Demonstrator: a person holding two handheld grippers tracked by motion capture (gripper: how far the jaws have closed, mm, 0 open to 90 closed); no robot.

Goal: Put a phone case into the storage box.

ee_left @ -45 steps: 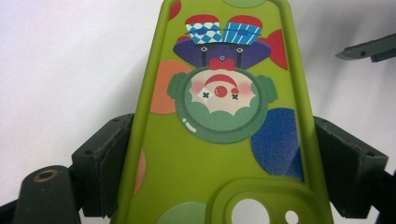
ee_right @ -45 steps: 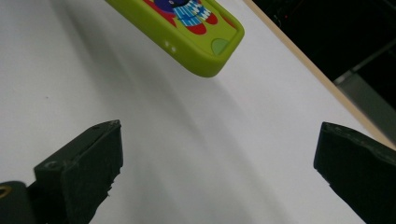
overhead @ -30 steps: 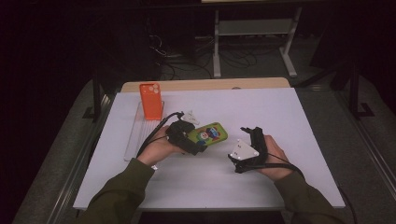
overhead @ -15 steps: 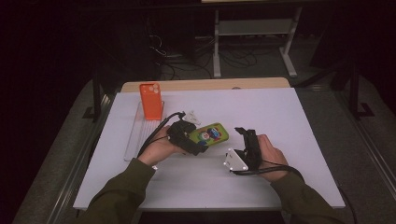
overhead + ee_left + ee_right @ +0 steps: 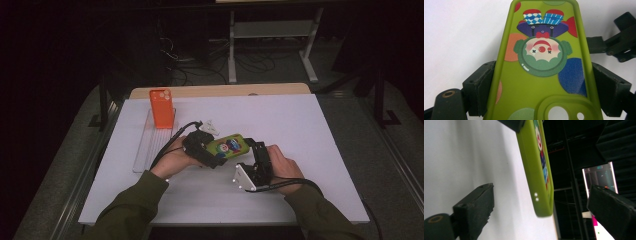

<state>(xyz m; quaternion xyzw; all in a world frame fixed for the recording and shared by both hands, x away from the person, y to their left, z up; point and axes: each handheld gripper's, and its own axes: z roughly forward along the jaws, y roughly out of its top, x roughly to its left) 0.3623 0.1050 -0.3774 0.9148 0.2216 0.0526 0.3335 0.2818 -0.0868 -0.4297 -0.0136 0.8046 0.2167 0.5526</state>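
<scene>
Green clown-print phone case [image 5: 227, 146], aloft above the table

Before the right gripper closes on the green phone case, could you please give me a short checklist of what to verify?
1. Left gripper clamped on both long edges of the green phone case: ok.
2. Case end between the right gripper's fingers: ok.
3. Right fingers apart from the case, though they have just been closing: ok.
4. Case lifted off the white table: cannot tell.
5. Orange phone case upright in its rack, away from both hands: ok.

an orange phone case [image 5: 161, 107] is standing on the clear rack [image 5: 145, 150] at left; bare white table [image 5: 300, 125] is lying open at right.
</scene>
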